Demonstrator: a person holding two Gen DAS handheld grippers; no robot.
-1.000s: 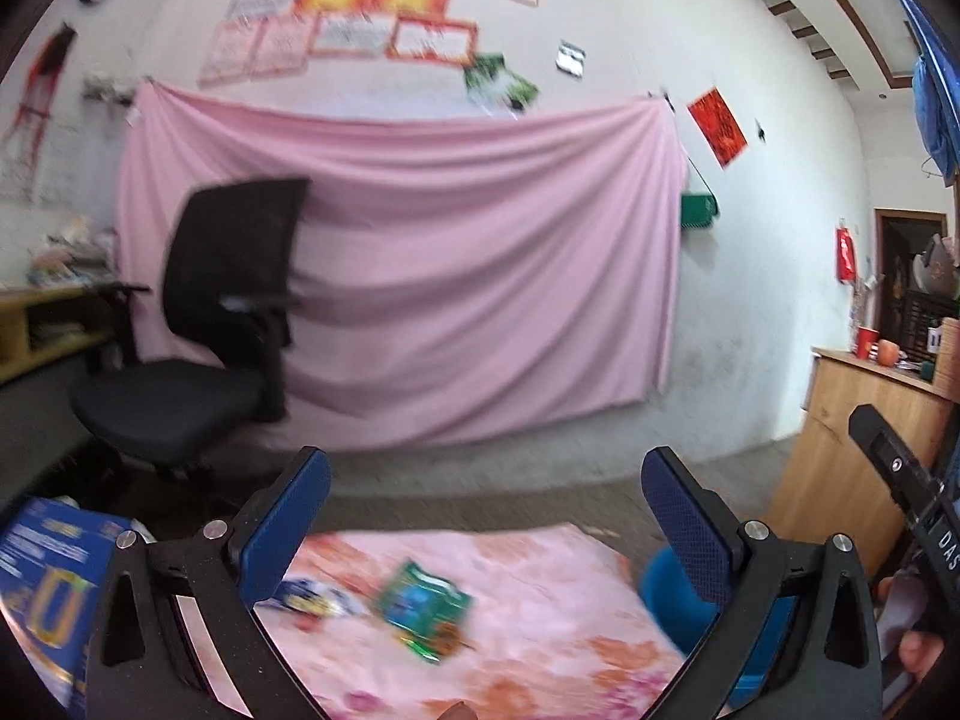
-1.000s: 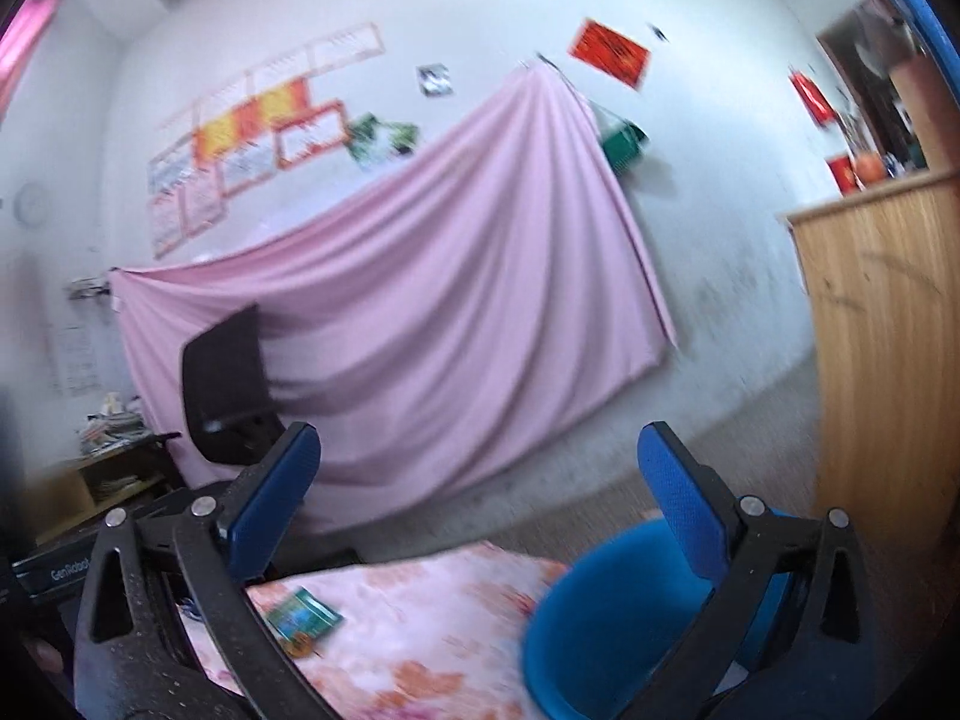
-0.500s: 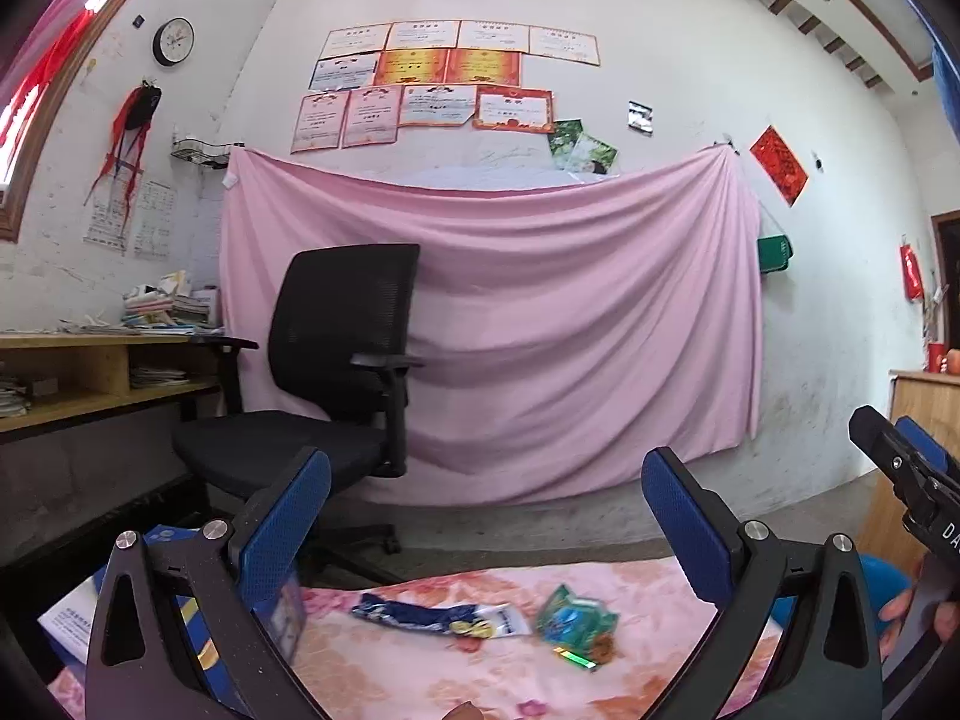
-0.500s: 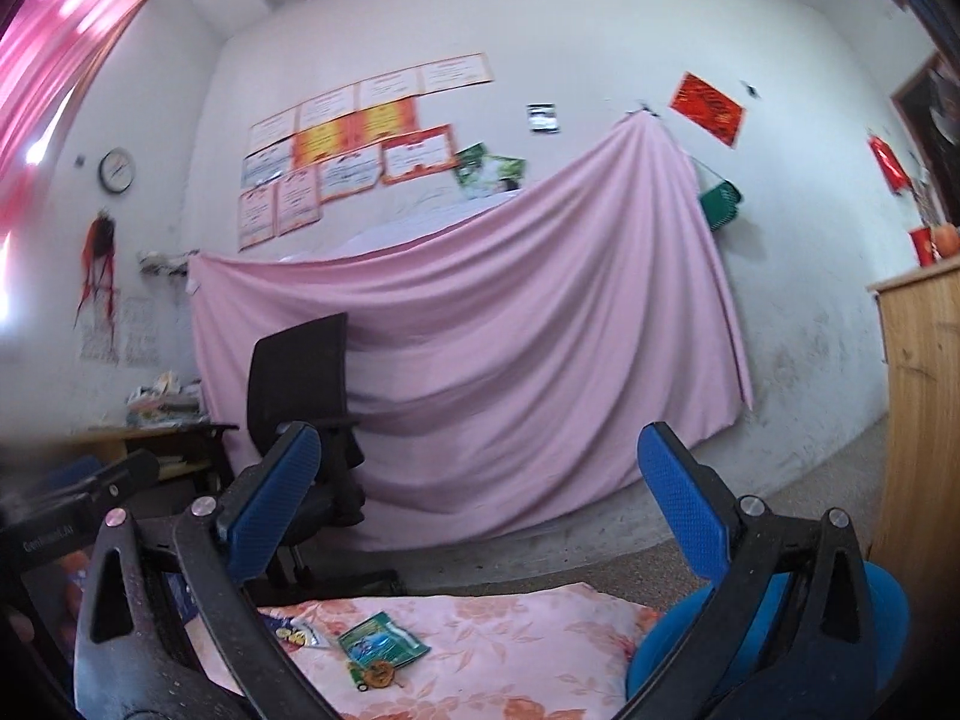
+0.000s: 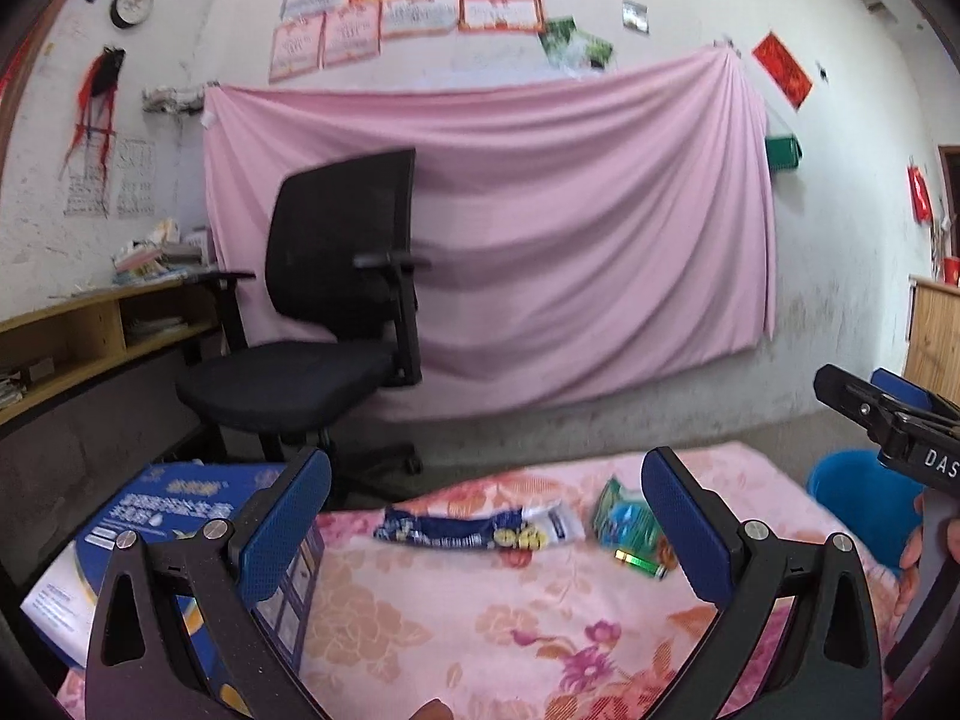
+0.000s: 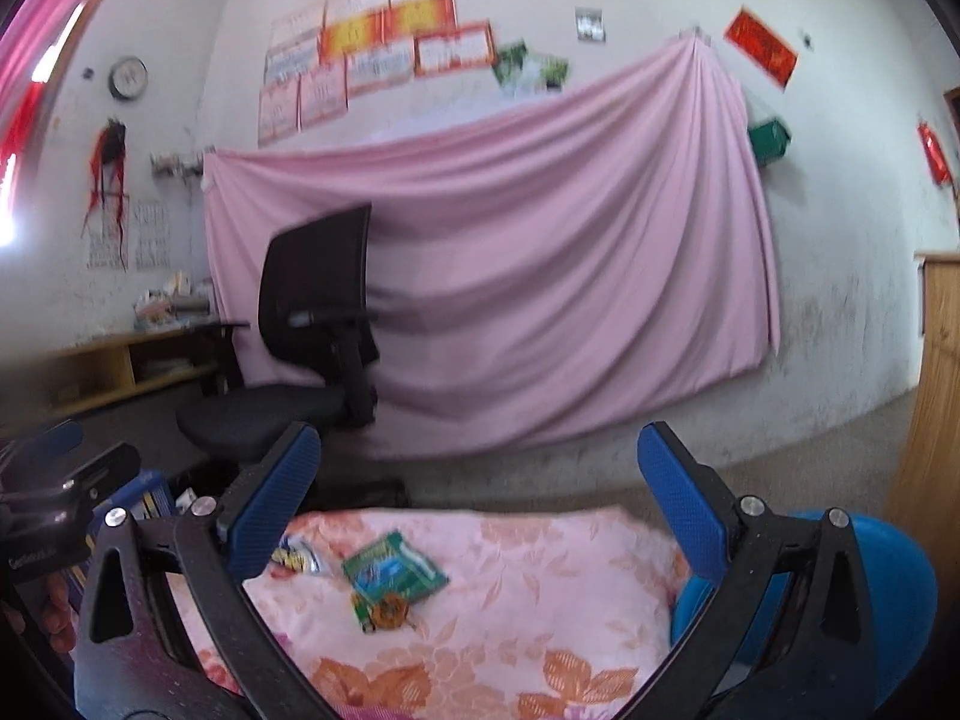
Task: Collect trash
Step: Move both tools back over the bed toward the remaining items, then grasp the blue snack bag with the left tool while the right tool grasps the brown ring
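A long blue snack wrapper (image 5: 474, 531) and a green packet (image 5: 627, 525) with a small green and orange piece beside it lie on the pink floral cloth (image 5: 456, 618). The green packet (image 6: 393, 570) and the end of the blue wrapper (image 6: 294, 558) also show in the right wrist view. My left gripper (image 5: 486, 528) is open and empty, held above the cloth short of the wrappers. My right gripper (image 6: 480, 510) is open and empty, above the cloth near the green packet. A blue bin (image 6: 894, 588) stands at the right of the cloth.
A blue printed box (image 5: 150, 528) lies at the cloth's left end. A black office chair (image 5: 324, 324) stands behind, before a pink sheet on the wall. A wooden shelf (image 5: 90, 330) is at the left, a wooden cabinet (image 6: 936, 396) at the right.
Both views have tilted down and moved closer to the cloth, so the wrappers and the blue box look larger. Both grippers stay open.
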